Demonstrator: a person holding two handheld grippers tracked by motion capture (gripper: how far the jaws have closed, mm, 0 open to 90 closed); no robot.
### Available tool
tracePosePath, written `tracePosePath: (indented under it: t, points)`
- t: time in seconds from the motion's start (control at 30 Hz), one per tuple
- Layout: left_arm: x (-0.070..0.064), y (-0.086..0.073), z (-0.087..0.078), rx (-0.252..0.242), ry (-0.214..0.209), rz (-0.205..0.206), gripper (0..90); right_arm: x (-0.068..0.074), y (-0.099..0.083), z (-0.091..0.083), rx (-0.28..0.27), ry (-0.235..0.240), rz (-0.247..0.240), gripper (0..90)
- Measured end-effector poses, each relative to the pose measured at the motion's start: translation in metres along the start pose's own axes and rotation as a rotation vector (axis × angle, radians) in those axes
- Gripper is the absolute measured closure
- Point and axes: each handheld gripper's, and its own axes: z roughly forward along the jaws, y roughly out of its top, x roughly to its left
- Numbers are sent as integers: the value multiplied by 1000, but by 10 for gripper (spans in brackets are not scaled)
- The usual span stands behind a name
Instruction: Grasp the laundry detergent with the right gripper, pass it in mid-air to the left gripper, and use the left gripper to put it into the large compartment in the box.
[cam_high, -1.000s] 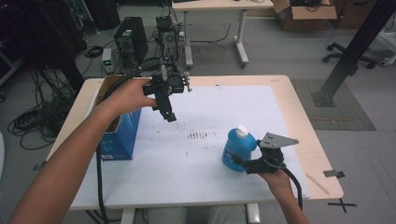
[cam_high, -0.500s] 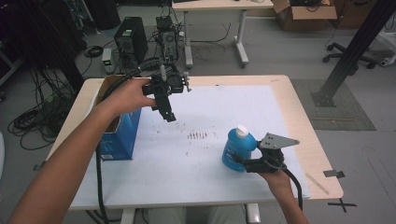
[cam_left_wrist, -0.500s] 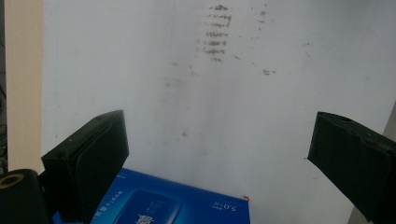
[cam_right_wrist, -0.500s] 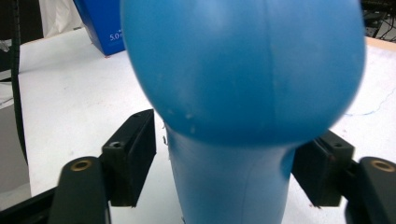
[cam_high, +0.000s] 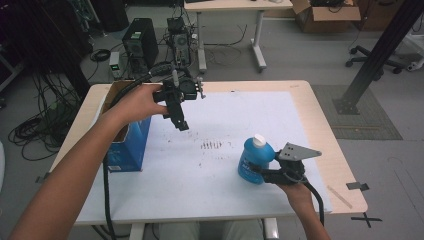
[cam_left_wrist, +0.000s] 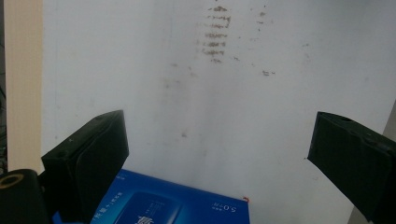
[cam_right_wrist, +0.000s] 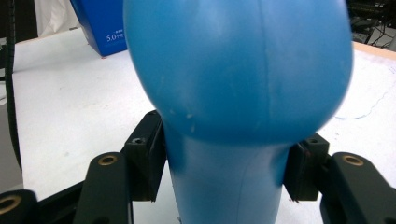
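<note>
Blue bottle (cam_high: 254, 162) upright at table's 4 o'clock, my right gripper (cam_high: 260, 172) clamped on its lower body. Left gripper (cam_high: 181, 122) wide open, empty, hovering at 10 o'clock beside the blue box (cam_high: 131, 145); bottle lies toward 4 from it.

Light wood desk (cam_high: 327, 145) w/ white sheet (cam_high: 260, 120) over most of the top; dark smudges (cam_high: 212, 145) near sheet's middle. Grey floor (cam_high: 300, 55) all round. Beyond desk's far edge: black PC tower (cam_high: 139, 46), cable tangle (cam_high: 35, 131) off the left edge, 2nd table (cam_high: 235, 6) w/ white legs. Cardboard box (cam_high: 327, 10) far right, black slanted post (cam_high: 377, 55) on a dark mat (cam_high: 365, 112), office chair base (cam_high: 372, 54). Black tape X (cam_high: 369, 219) on floor by near right corner. Even indoor light.
</note>
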Motion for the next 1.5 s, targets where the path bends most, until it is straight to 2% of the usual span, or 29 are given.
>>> tracePosePath:
  t: [0.43, 0.53, 0.63, 1.1, 1.27, 1.5]
  points:
    - [-3, 2, -1, -2, 3, 9, 53, 2, 2, -1, 0, -4, -7, 435]
    - [-4, 2, -2, -2, 3, 11, 53, 2, 4, -3, -3, 2, 6, 437]
    - [-7, 2, -3, -5, 5, 18, 54, 0, 13, -9, -24, 11, 19, 438]
    - [-18, 2, -17, -37, 5, 32, 56, 0, 46, -34, -27, 32, -21, 441]
    - [-25, 6, -29, -47, 12, 46, 55, 0, 58, -42, -28, 73, -28, 441]
    - [-30, 8, -44, -81, -4, 54, 55, 1, 71, -48, -13, 102, -52, 441]
